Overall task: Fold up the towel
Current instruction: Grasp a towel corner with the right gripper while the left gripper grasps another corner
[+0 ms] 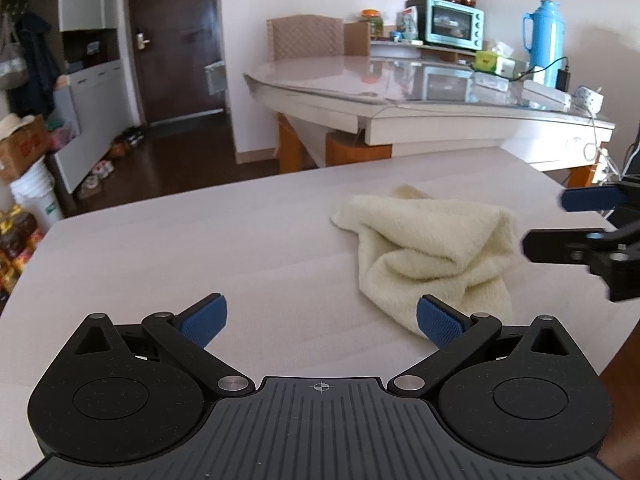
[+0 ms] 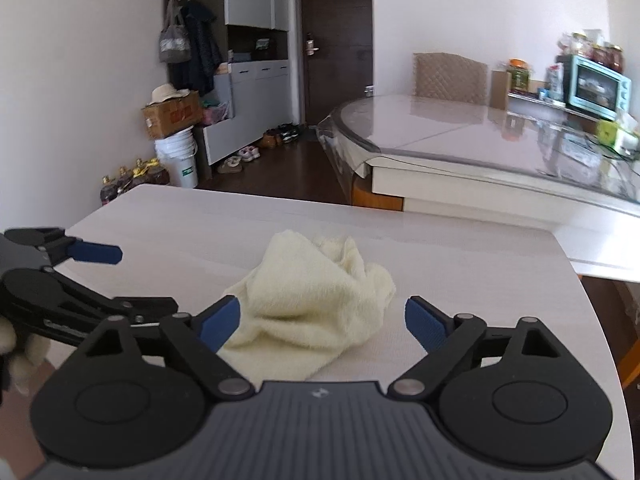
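The left gripper [image 1: 322, 322] hangs low over the pale desk [image 1: 180, 248] with its blue-padded fingers [image 1: 204, 322] spread wide and nothing between them. The right gripper [image 2: 322, 322] is just as wide open and empty, its fingers [image 2: 424, 322] reaching in from the opposite side. Between the two lies the towel [image 1: 432, 248], cream-coloured and crumpled in a loose heap on the desk, one flap trailing toward the left gripper's right pad. Neither gripper touches it, as far as I can tell. Beyond the desk stands a glass-topped dining table [image 1: 360, 76], carrying a turquoise toaster oven [image 1: 454, 24] and a blue thermos [image 1: 546, 42].
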### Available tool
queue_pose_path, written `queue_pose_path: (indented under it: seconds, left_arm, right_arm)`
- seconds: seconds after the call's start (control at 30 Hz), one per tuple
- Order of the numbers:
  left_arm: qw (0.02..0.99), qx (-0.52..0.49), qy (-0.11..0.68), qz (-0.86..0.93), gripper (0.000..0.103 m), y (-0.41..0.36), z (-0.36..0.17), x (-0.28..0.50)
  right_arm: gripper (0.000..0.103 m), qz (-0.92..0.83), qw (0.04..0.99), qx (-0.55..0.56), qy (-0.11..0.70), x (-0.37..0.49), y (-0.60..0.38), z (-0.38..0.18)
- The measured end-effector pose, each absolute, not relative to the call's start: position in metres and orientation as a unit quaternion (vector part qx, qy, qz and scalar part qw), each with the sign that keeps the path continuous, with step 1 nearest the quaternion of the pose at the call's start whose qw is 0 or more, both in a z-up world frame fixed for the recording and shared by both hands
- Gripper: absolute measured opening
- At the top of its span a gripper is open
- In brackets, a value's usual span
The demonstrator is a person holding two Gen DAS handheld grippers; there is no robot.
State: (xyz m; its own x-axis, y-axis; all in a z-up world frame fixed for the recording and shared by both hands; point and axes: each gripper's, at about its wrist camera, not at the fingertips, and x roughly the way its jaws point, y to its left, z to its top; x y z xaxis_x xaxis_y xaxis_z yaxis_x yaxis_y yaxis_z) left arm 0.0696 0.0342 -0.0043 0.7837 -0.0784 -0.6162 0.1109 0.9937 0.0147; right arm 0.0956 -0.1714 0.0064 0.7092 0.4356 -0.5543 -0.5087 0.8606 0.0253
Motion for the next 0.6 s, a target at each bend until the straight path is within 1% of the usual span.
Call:
queue_pose_path:
  seconds: [0.2, 0.23, 0.27, 0.3, 0.33, 0.37, 0.4, 0.43, 0.47, 0.5, 0.53, 0.6]
  left_arm:
    - [0.939, 0.031, 0.329, -0.091, 0.103, 0.046, -0.001, 0.093]
    - [0.938, 0.036, 0.33, -0.096, 0.103, 0.047, -0.001, 0.097]
    - [0.937, 0.04, 0.331, -0.101, 0.103, 0.047, 0.0, 0.101]
    - [0.936, 0.044, 0.332, -0.104, 0.103, 0.048, 0.0, 0.104]
    - [0.936, 0.048, 0.333, -0.107, 0.103, 0.048, 0.0, 0.107]
    - [0.935, 0.051, 0.332, -0.11, 0.103, 0.048, 0.0, 0.109]
    - [0.935, 0.051, 0.332, -0.113, 0.103, 0.048, 0.0, 0.111]
    - [0.934, 0.051, 0.333, -0.118, 0.103, 0.049, 0.0, 0.113]
    - [0.934, 0.051, 0.333, -0.121, 0.103, 0.049, 0.0, 0.115]
    - [0.934, 0.052, 0.333, -0.122, 0.102, 0.049, 0.0, 0.117]
    - [0.934, 0.052, 0.333, -0.123, 0.099, 0.05, 0.0, 0.118]
    - [0.932, 0.053, 0.335, -0.126, 0.088, 0.053, 0.002, 0.122]
  right_arm:
    - [0.079, 0.28, 0.908, -0.08, 0.301, 0.125, -0.163, -0.004]
    - [0.076, 0.28, 0.907, -0.082, 0.304, 0.13, -0.162, -0.006]
    - [0.069, 0.285, 0.904, -0.081, 0.309, 0.133, -0.162, -0.008]
    - [0.065, 0.289, 0.901, -0.079, 0.314, 0.135, -0.163, -0.011]
    - [0.055, 0.294, 0.898, -0.078, 0.319, 0.138, -0.163, -0.013]
    - [0.04, 0.296, 0.896, -0.077, 0.323, 0.139, -0.164, -0.014]
    - [0.03, 0.297, 0.894, -0.077, 0.327, 0.141, -0.164, -0.014]
    - [0.011, 0.302, 0.891, -0.077, 0.33, 0.14, -0.164, -0.017]
    - [0.009, 0.303, 0.892, -0.076, 0.327, 0.139, -0.164, -0.017]
    - [0.009, 0.303, 0.893, -0.074, 0.325, 0.137, -0.164, -0.017]
    - [0.008, 0.308, 0.894, -0.071, 0.317, 0.133, -0.164, -0.014]
    - [0.007, 0.323, 0.894, -0.073, 0.302, 0.12, -0.161, -0.009]
